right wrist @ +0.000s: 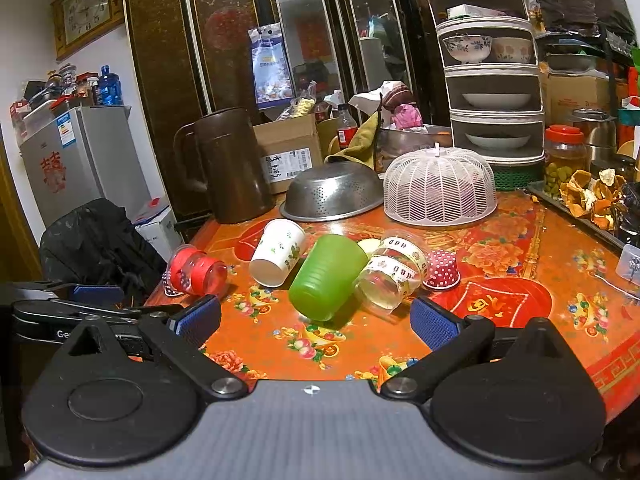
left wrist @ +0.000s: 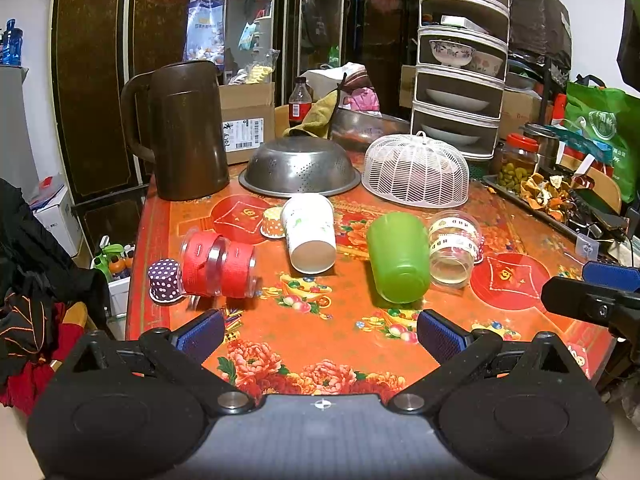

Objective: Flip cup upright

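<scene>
Several cups lie on their sides on the red floral table (left wrist: 320,340). A green plastic cup (left wrist: 398,258) lies with its base toward me. A white paper cup (left wrist: 310,232) lies with its mouth toward me. A clear cup with red tape (left wrist: 218,264) lies at the left and a clear cup with patterned tape (left wrist: 454,246) at the right. The green cup (right wrist: 326,276), the white cup (right wrist: 278,252), the red-taped cup (right wrist: 196,270) and the patterned cup (right wrist: 394,276) also show in the right wrist view. My left gripper (left wrist: 320,336) is open and empty, short of the cups. My right gripper (right wrist: 316,322) is open and empty, just short of the green cup.
A brown jug (left wrist: 182,128), an upturned steel colander (left wrist: 300,166) and a white mesh food cover (left wrist: 416,170) stand behind the cups. Small dotted paper cups (left wrist: 164,280) (right wrist: 442,270) lie beside the clear cups. A tray of peels (left wrist: 556,196) lies at the right edge.
</scene>
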Demonstrator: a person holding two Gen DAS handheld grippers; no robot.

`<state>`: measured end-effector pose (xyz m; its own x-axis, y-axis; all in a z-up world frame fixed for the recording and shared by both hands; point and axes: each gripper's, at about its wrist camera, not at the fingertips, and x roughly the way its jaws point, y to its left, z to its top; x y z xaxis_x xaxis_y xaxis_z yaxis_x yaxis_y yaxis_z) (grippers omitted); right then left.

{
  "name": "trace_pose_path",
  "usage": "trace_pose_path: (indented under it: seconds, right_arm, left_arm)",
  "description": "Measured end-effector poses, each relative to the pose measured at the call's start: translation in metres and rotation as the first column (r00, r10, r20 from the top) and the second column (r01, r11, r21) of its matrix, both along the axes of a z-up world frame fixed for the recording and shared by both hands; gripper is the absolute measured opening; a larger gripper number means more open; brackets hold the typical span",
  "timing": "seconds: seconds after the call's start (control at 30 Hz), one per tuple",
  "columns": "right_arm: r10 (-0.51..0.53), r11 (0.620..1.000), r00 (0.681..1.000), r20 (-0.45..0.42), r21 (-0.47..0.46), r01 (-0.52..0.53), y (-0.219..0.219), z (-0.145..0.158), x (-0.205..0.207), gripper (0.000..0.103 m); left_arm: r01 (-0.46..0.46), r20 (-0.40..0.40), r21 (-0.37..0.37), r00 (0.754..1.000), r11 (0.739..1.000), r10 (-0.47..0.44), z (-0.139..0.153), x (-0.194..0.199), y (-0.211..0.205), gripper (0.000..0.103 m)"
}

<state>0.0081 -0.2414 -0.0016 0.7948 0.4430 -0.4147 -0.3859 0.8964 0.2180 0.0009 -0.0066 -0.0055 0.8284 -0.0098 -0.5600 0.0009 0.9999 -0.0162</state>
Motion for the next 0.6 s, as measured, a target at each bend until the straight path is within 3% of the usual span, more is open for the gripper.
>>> trace_pose_path:
  seconds: [0.6]
  right_arm:
    - [-0.001, 1.000, 1.000, -0.007, 0.003, 0.001, -0.0011, -0.0004, -0.0002, 0.102]
  left_arm:
    - [0.000, -0.011, -0.001, 1.000, 1.000, 0.000, 0.0006, 0.0004, 0.0010, 0.103]
